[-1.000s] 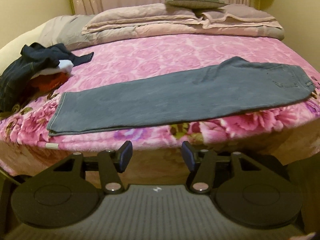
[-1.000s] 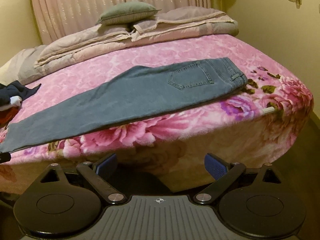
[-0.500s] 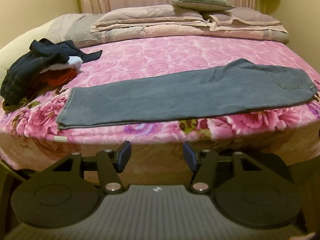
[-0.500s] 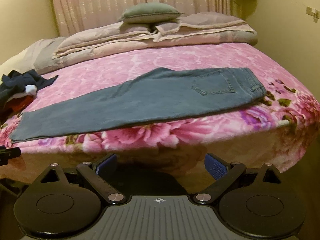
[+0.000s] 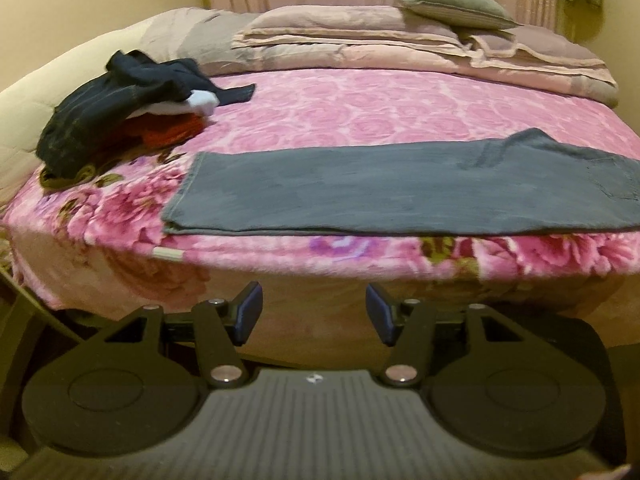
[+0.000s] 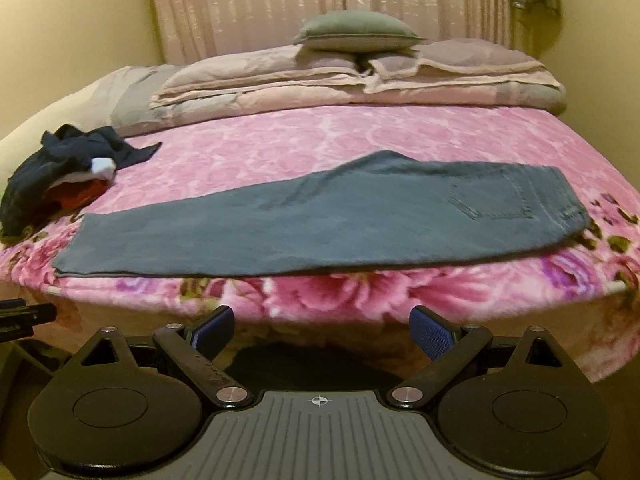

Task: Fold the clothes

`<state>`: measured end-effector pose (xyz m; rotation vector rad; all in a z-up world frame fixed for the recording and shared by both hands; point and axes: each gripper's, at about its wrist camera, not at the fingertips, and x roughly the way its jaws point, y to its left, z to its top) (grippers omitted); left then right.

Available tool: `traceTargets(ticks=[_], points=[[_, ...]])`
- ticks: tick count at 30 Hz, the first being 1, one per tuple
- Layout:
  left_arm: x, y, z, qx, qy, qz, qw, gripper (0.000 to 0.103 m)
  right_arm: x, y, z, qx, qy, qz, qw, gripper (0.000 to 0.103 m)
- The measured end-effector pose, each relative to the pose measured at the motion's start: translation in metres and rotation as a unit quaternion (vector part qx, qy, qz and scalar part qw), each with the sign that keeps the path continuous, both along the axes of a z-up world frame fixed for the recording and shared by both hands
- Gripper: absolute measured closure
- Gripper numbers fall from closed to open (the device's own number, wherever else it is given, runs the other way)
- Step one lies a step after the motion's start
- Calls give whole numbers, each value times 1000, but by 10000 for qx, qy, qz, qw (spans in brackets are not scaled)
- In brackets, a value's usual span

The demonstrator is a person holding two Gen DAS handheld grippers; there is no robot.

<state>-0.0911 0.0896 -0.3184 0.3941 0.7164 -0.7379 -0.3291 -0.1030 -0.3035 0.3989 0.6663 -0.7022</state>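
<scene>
From your left wrist camera, your left gripper hangs off the near edge of the bed, its blue-padded jaws spread apart with nothing between them, released and touching no cloth. Ahead of it, the pair of grey-blue denim jeans lies flat, legs stacked one on the other, stretched across the pink rose-patterned fleece blanket close to the near edge. The hem end points left; the waist end runs off the right side of the view. Left of the hem sits a loose heap of dark navy, white and red-orange clothes, apart from the jeans. At the head of the bed lie folded dusty-pink and mauve quilts with a small olive-green cushion on top.

From your right wrist camera, your right gripper also hangs short of the bed edge, jaws wide and empty. The jeans lie slantwise, back pocket and waistband to the right, hem to the left near the blanket edge. The clothes heap sits at far left. The tip of your left gripper shows at the left border.
</scene>
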Motion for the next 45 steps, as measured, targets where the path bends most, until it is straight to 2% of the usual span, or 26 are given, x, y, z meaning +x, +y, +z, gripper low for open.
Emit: traceTargets(ticks=[6, 11, 14, 16, 17, 20, 23, 25, 30, 31, 35, 38, 41, 43, 45], points=[[15, 11, -3, 33, 63, 269, 9996, 50, 24, 1, -3, 27, 3, 255, 9997, 6], [33, 16, -9, -57, 270, 449, 9986, 50, 37, -4, -9, 69, 98, 311, 9994, 6], [53, 20, -13, -403, 527, 552, 9963, 50, 43, -8, -14, 95, 130, 268, 9995, 6], [76, 26, -18, -915, 943, 654, 9892, 50, 44, -16, -17, 128, 57, 162, 9998, 6], [88, 29, -21, -1203, 1188, 742, 9828, 50, 44, -21, -18, 161, -12, 101, 9998, 6], [134, 44, -43, -2269, 2053, 1214, 9442, 50, 41, -37, -21, 324, -230, -107, 9992, 7], [173, 50, -70, -2847, 2457, 1735, 9102, 53, 47, -55, -28, 473, -245, -275, 9982, 7], [194, 48, -88, -3067, 2651, 2022, 8915, 54, 53, -66, -33, 551, -181, -370, 9976, 6], [233, 39, -129, -3384, 3081, 2539, 8521, 56, 70, -88, -45, 700, 69, -517, 9962, 7], [237, 37, -135, -3428, 3129, 2608, 8465, 57, 72, -90, -49, 730, 104, -525, 9959, 7], [242, 36, -150, -3609, 3142, 2747, 8340, 59, 81, -96, -61, 829, 236, -531, 9949, 6], [241, 38, -158, -3907, 3137, 2824, 8180, 60, 85, -102, -68, 886, 317, -529, 9942, 7], [239, 42, -170, -4383, 3248, 3042, 7809, 61, 90, -109, -72, 921, 364, -526, 9937, 7], [236, 39, -171, -4407, 3159, 3089, 7814, 65, 91, -114, -73, 918, 375, -527, 9937, 7], [233, 37, -172, -4421, 3069, 3133, 7824, 77, 92, -118, -74, 912, 378, -542, 9936, 6]])
